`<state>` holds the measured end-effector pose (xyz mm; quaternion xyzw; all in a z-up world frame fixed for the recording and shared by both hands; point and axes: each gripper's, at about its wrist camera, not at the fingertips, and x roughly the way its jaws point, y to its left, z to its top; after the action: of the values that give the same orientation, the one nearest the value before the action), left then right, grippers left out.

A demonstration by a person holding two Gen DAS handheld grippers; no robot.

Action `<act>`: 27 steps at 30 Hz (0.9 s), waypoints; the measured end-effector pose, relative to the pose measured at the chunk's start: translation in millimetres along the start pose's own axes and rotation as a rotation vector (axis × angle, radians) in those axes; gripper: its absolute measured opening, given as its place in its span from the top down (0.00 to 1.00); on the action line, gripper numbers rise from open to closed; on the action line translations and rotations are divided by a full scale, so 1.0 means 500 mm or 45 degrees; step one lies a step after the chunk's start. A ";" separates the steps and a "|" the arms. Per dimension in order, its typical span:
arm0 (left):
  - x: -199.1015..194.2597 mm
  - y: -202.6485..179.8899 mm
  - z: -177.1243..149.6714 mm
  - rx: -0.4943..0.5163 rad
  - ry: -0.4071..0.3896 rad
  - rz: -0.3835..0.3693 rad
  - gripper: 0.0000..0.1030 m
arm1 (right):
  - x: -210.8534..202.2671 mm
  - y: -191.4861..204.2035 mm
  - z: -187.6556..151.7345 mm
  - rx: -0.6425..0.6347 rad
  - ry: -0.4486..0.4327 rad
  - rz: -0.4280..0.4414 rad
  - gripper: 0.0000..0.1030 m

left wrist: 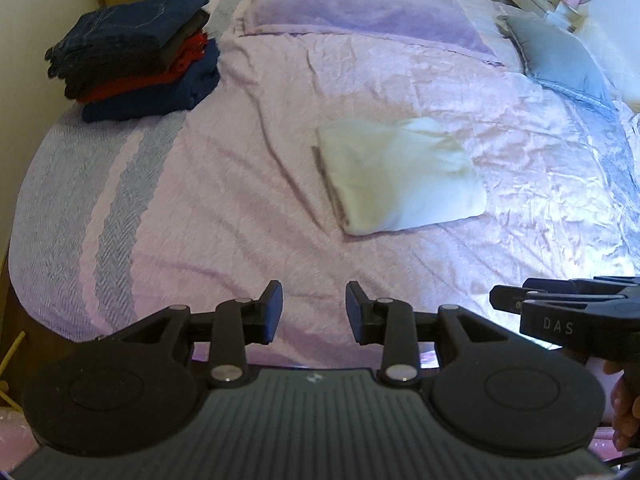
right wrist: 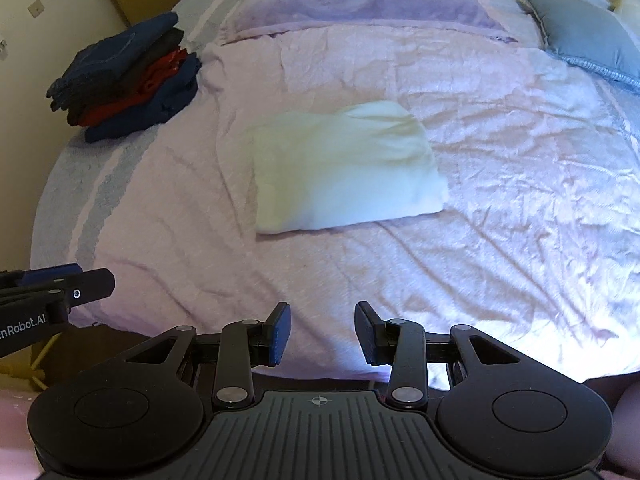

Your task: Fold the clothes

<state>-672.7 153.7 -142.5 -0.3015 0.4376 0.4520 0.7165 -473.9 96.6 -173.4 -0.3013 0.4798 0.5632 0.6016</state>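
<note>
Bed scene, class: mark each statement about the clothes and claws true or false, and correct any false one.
1. The white garment lies folded on the bed. True.
2. The stack of dark and red clothes sits on the white garment. False: it sits apart, near the bed's far left edge.
3. The left claw is open and holds nothing. True.
4. The right claw grips the white garment. False: it is open, short of the garment.
5. A grey pillow lies at the far right. True.
</note>
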 end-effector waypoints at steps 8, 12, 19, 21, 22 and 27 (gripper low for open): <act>0.054 0.060 0.008 -0.187 0.019 -0.213 0.67 | 0.043 -0.032 0.006 0.078 0.030 0.035 0.62; 0.110 0.093 0.017 -0.361 0.052 -0.351 0.67 | 0.089 -0.114 -0.002 0.243 0.089 0.073 0.62; 0.235 0.100 0.073 -0.559 0.058 -0.478 0.64 | 0.152 -0.246 0.066 0.348 0.114 0.089 0.62; 0.278 0.099 0.092 -0.588 0.058 -0.495 0.64 | 0.167 -0.279 0.095 0.366 0.103 0.098 0.56; 0.300 0.098 0.101 -0.602 0.057 -0.504 0.64 | 0.176 -0.295 0.111 0.368 0.098 0.106 0.52; 0.404 0.094 0.148 -0.647 0.053 -0.541 0.61 | 0.225 -0.364 0.189 0.350 0.069 0.165 0.38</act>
<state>-647.0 311.6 -294.0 -0.5644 0.2527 0.3808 0.6875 -286.2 192.2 -275.0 -0.1994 0.5868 0.5217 0.5864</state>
